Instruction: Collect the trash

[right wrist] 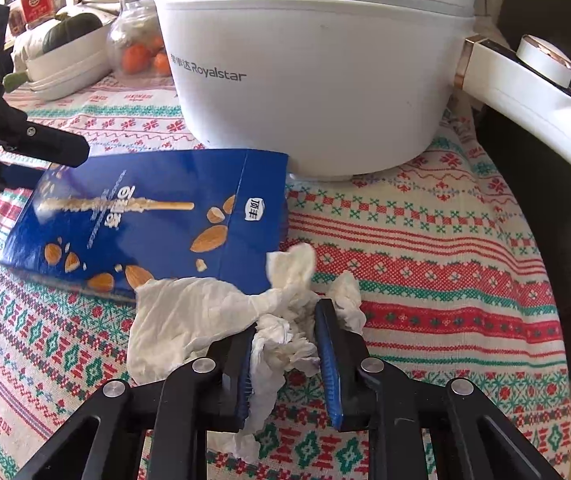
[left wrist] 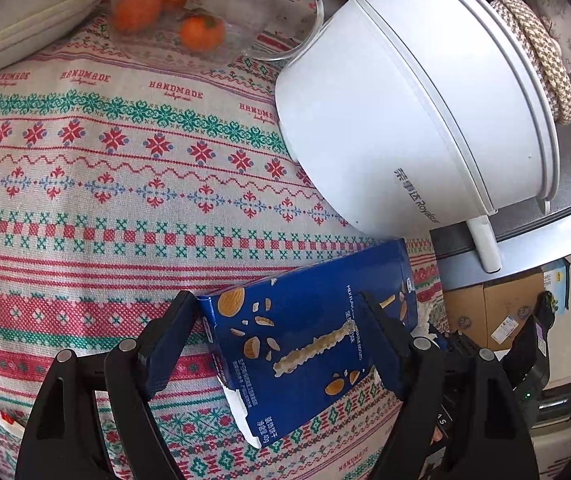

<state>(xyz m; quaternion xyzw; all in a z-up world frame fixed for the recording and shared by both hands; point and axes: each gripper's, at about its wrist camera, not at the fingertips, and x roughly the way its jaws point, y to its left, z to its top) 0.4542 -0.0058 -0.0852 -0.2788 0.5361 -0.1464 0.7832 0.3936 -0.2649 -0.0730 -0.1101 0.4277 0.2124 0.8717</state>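
A blue biscuit box (left wrist: pixel 309 308) with almond pictures lies on the patterned tablecloth (left wrist: pixel 125 200), its torn end toward me. My left gripper (left wrist: pixel 275 298) is open and straddles the box; its right finger overlaps the box face and the pads do not press on it. In the right wrist view the box (right wrist: pixel 145 216) sits just in front of the white pot, with a left finger (right wrist: pixel 53 146) over its far left end. A crumpled white tissue (right wrist: pixel 189 312) lies against the box's near corner, and my right gripper (right wrist: pixel 285 318) is shut on it.
A white electric pot (left wrist: pixel 385 120) stands right behind the box, its handle (right wrist: pixel 525 80) sticking out to the right. A glass bowl of oranges (left wrist: pixel 189 20) and stacked white dishes (left wrist: pixel 33 12) sit farther back. The table edge is right of the pot, a cardboard box (left wrist: pixel 497 312) below.
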